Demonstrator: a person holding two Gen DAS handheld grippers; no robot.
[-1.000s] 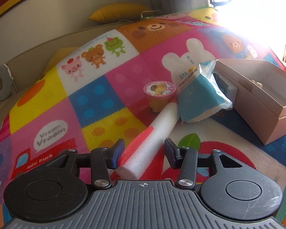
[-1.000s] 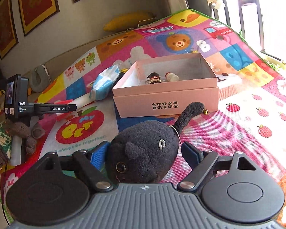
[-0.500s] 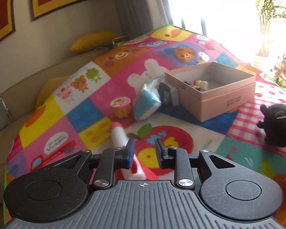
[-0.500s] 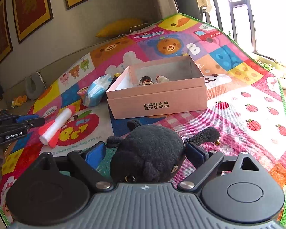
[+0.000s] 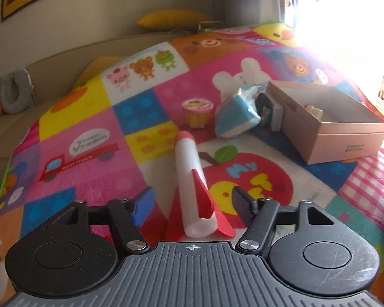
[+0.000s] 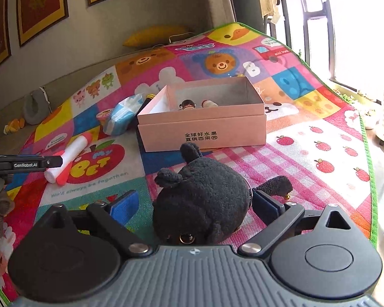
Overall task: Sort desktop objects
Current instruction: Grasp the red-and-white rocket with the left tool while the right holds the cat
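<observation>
A white foam rocket [image 5: 189, 168] with red fins and a red tip lies on the colourful play mat [image 5: 89, 140]. Its tail end sits between the jaws of my left gripper [image 5: 192, 200], which are opening, and neither pad touches it. A black plush toy [image 6: 204, 194] lies on the mat between the jaws of my right gripper [image 6: 194, 203]; they are opening too, with the left pad clear of the fur. Behind it stands an open pink box [image 6: 204, 130] holding small figures [image 6: 188, 105]. The left gripper [image 6: 25, 165] shows at the left edge beside the rocket [image 6: 69, 156].
A blue tissue pack [image 5: 238, 117], a jelly cup [image 5: 197, 112] and a small dark device [image 5: 267, 110] lie left of the pink box [image 5: 345, 138]. A grey neck pillow [image 6: 34, 106] and a yellow cushion [image 5: 174, 19] lie beyond the mat. The mat's green edge [image 6: 368, 153] runs along the right.
The left jaws went nearly shut beside the rocket, then spread again with its tail between them. The right jaws widened and the plush toy rolled down onto the mat.
</observation>
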